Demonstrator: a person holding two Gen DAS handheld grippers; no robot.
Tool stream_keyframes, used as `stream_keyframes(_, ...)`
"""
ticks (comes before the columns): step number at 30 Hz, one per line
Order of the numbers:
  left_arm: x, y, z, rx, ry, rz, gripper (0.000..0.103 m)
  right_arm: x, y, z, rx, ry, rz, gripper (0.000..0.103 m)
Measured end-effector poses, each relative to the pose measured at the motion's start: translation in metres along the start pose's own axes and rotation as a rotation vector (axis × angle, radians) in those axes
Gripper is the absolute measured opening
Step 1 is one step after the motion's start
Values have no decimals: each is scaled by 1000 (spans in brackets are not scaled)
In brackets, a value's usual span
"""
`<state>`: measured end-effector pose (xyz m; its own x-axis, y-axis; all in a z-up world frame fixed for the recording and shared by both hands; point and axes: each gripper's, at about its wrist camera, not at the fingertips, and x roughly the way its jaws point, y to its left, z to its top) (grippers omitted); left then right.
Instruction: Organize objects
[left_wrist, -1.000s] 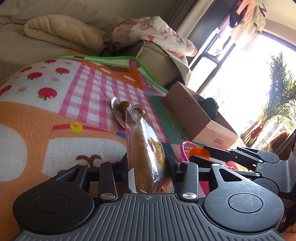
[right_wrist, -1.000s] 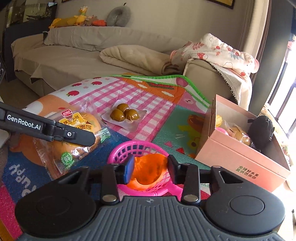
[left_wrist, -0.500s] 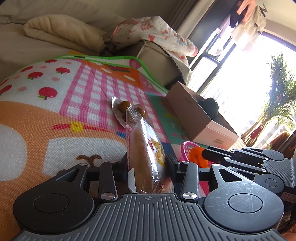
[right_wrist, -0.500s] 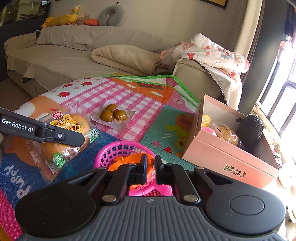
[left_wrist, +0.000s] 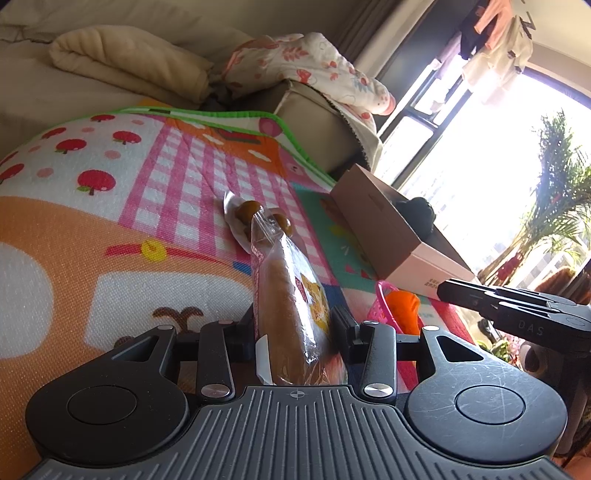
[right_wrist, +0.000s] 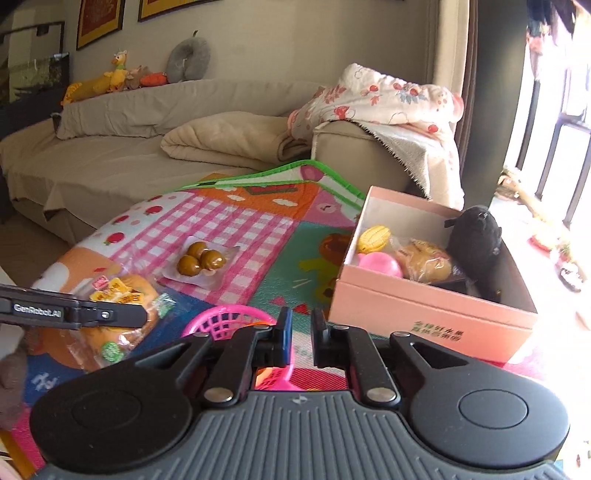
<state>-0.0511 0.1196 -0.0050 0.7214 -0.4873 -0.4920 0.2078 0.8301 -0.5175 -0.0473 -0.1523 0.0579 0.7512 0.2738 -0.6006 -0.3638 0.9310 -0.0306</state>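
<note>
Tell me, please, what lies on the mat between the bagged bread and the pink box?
In the right wrist view, the pink basket sits between bagged bread and pink box.

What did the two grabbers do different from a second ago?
The right gripper shut near the orange toy in the pink basket, lifted away without it, and its fingers are opening again. The left gripper kept squeezing the bread packet, unmoved.

A play mat (right_wrist: 236, 221) lies in front of the sofa (right_wrist: 110, 162). On the mat, the pack of round snacks (right_wrist: 201, 258) sits in the middle. The bread bag (right_wrist: 122, 314) is to its left, nearer us. The basket (right_wrist: 229, 321) is beside the bread. The box (right_wrist: 424, 310) stands on the right, with toys in it.
</note>
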Motion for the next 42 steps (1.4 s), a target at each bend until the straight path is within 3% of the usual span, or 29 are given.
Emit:
stream_keyframes(2,0,0,0,0,0,0,44,7,4,-3,0,21,31,53)
stream_keyframes(3,0,0,0,-1,0,0,44,12,9,-5,-13,24,22,57)
stream_keyframes(10,0,2,0,-10,-1,-7,44,39,41,-22,-157,57,-2,59)
stream_keyframes(12,-1,2,-1,-13,-1,-9,44,42,46,-25,-191,63,-37,52)
stream_keyframes(14,-1,2,-1,-13,-1,-9,44,41,46,-24,-201,49,-75,34)
stream_keyframes(15,0,2,-1,-14,-1,-10,44,40,45,-23,-199,46,-89,30)
stream_keyframes(22,-1,2,0,-13,-1,-9,44,23,36,-15,-187,-24,-144,28)
stream_keyframes(24,-1,3,0,-13,-1,-9,44,17,34,-12,-174,-43,-141,19)
stream_keyframes(25,-1,3,0,-13,-1,-9,44,16,34,-11,-172,-44,-137,7)
stream_keyframes(28,-1,3,0,-14,-1,-10,44,14,33,-8,-164,-41,-128,4)
stream_keyframes(31,-1,3,0,-15,-1,-10,44,12,32,-7,-139,-20,-61,5)
stream_keyframes(34,-1,3,0,-15,-1,-11,44,11,31,-8,-108,2,2,13)
stream_keyframes(41,-1,4,0,-15,-1,-11,44,24,30,-9,-52,53,83,50)
stream_keyframes(42,-1,4,0,-16,-2,-11,44,31,30,-9,-41,73,86,49)
